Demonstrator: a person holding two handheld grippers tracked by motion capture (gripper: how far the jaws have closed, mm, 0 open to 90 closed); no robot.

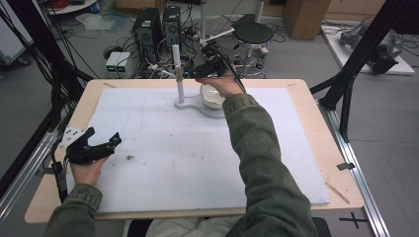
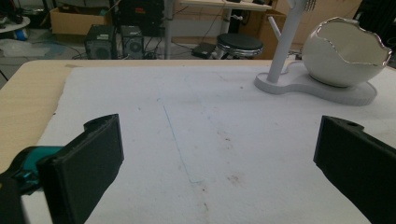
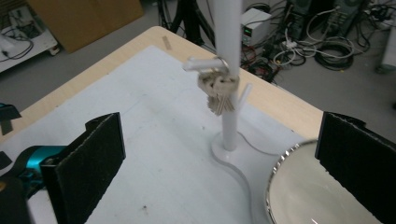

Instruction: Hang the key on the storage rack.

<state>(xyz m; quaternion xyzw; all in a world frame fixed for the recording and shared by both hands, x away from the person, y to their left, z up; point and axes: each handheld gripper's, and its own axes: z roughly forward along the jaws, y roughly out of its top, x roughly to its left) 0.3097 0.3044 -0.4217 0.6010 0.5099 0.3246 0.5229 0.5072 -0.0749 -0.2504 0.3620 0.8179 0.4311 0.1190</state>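
the keys [image 3: 218,91] are seen hanging on a peg of the white stand [image 3: 227,112], so the right gripper [image 3: 219,163], jaws spread and empty, should be brought straight around them before it is closed, without knocking the egg-shaped bowl [image 3: 299,196] just beside.

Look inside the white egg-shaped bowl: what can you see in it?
In the left gripper view, the bowl shows a bare white inner wall. Its bottom is hidden by the front rim, so contents there cannot be judged.

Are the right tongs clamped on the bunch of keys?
No. In the right gripper view the keys hang from a peg on the white stand, with the right tongs open and clear of them.
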